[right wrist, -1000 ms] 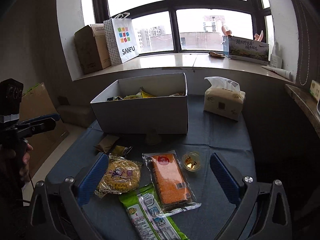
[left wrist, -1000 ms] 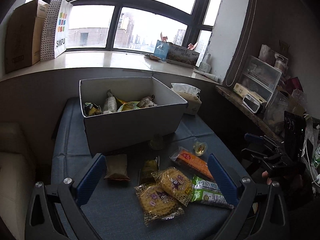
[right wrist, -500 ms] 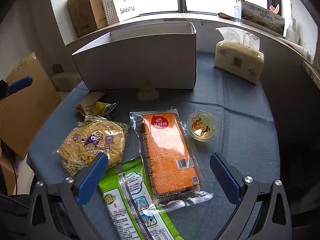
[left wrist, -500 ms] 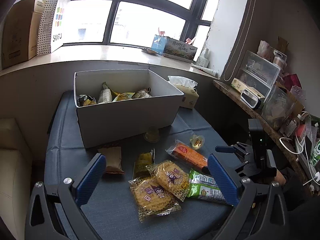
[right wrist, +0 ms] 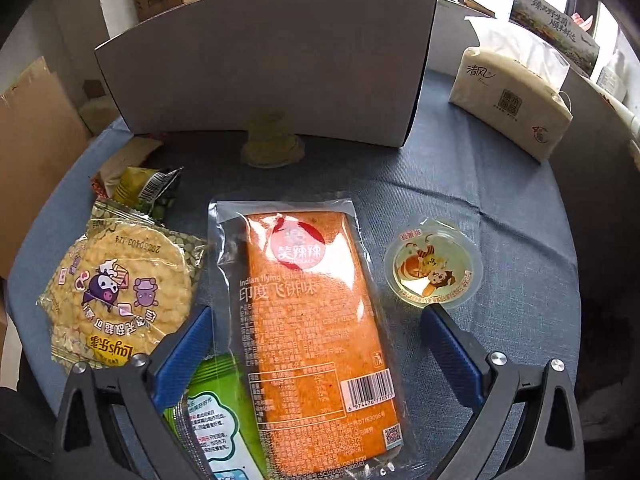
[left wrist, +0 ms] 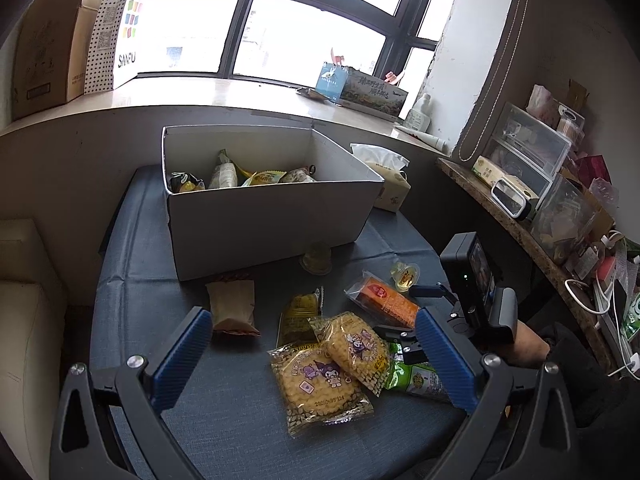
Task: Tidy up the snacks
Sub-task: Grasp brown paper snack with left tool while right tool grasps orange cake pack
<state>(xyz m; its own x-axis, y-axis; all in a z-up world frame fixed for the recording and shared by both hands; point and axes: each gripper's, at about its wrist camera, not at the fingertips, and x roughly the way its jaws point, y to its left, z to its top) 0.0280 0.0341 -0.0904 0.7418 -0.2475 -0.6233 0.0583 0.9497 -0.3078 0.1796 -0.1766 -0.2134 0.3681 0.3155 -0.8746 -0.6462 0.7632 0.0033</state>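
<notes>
green packet (right wrist: 212, 416) — cut off at bottom edge | box (right wrist: 264, 64) contents — hidden

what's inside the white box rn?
The white box holds several wrapped snack packets along its far side. Its near wall hides the floor; the right wrist view shows only the outer wall.

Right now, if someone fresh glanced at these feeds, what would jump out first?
The orange snack pack fills the right wrist view, lying flat on the blue cloth between the open right gripper fingers. Left of it lies a yellow cartoon-print cracker pack, right of it a small jelly cup. Behind them stands the white box, already holding several snacks, with the open left gripper above the loose pile.
</notes>
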